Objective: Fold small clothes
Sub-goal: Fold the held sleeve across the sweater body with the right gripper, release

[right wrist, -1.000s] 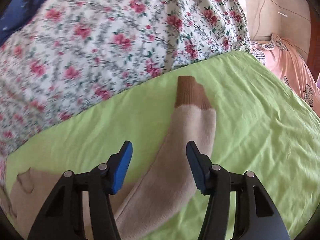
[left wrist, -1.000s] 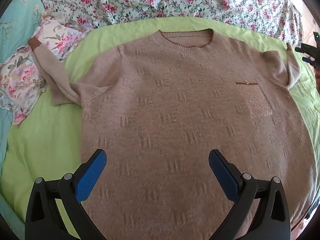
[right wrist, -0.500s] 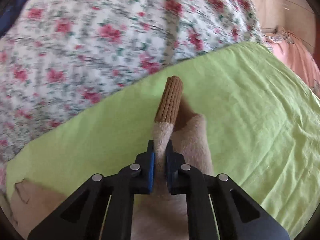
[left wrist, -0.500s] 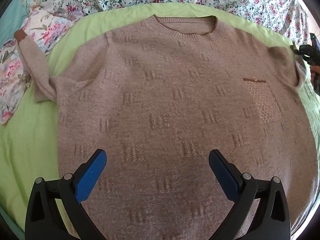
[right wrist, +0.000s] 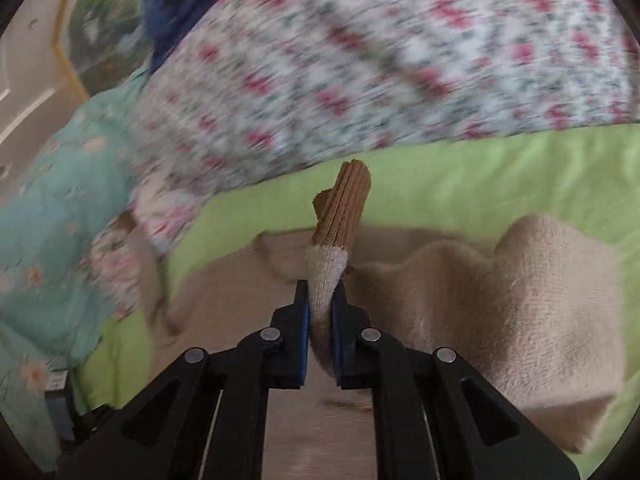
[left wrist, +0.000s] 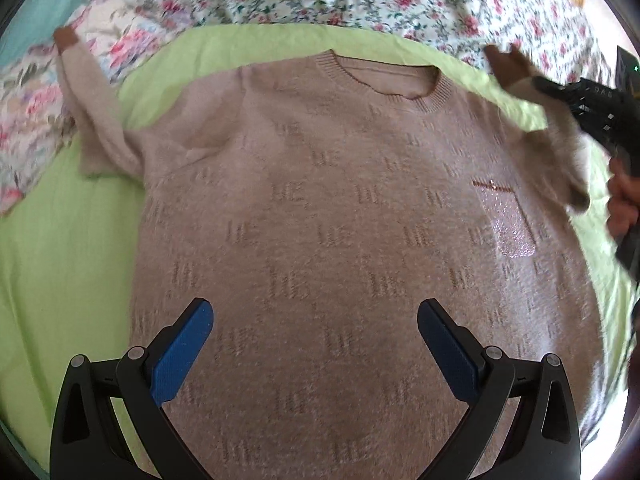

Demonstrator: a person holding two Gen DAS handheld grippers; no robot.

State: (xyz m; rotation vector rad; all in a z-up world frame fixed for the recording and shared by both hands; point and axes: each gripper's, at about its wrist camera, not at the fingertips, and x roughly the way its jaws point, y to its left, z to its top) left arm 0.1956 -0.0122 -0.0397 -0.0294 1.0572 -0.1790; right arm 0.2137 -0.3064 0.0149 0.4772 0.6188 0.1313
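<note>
Sweater, tan knit, lies flat on green sheet, filling the frame's centre. My right gripper is clenched on its sleeve (brown cuff poking up). My left gripper hovers released at the bottom.

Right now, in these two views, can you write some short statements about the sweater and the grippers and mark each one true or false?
1. The right gripper is shut on the sweater sleeve near its brown cuff. True.
2. The left gripper holds the sweater hem. False: its jaws stand open above the sweater, gripping nothing.
3. The sweater lies face up on the green sheet, with its chest pocket visible. True.
4. The other sleeve is already folded across the chest. False: it stretches out sideways, its cuff reaching the floral fabric.
</note>
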